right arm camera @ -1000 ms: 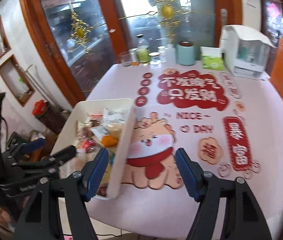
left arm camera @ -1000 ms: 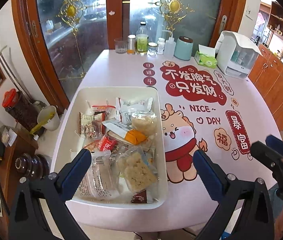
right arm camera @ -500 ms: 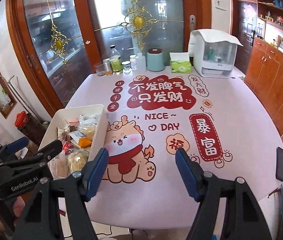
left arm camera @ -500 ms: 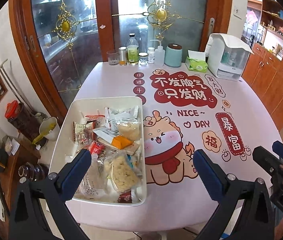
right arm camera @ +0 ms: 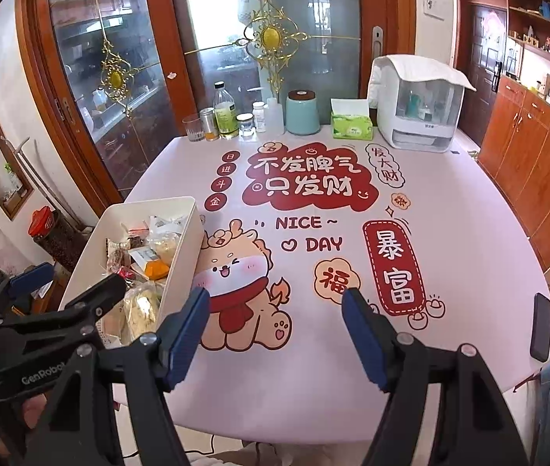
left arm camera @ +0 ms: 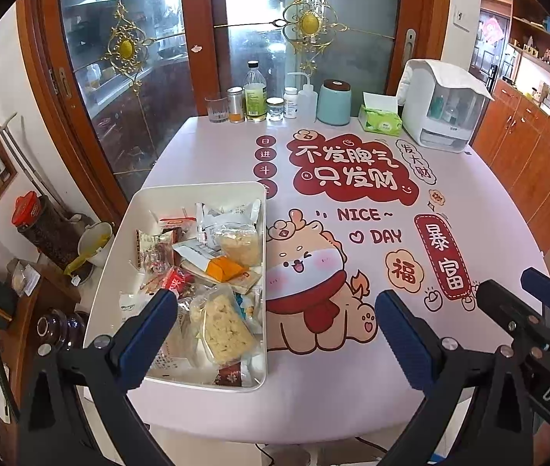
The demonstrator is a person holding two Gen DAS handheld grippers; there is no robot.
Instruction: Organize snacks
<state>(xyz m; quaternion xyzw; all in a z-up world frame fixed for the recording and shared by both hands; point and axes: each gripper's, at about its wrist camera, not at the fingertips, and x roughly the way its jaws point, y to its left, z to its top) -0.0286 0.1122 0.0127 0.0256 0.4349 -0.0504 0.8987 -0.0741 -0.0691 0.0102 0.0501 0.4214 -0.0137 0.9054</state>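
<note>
Both grippers, left point(left arm camera: 275, 318) and right point(right arm camera: 275, 324), hang released and empty above the table's point(left arm camera: 469, 202) near edge. The snacks point(left arm camera: 213, 268) lie heaped in a white bin point(left arm camera: 181, 194) at its left edge.

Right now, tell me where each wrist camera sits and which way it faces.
Left wrist: on the left gripper, above the table's near edge, facing the white plastic snack bin; its blue-padded fingers show, the right gripper at right.
Right wrist: on the right gripper, further right, facing the pink printed tablecloth; the left gripper shows at left.
Shared: bin, tablecloth, teal canister.
</note>
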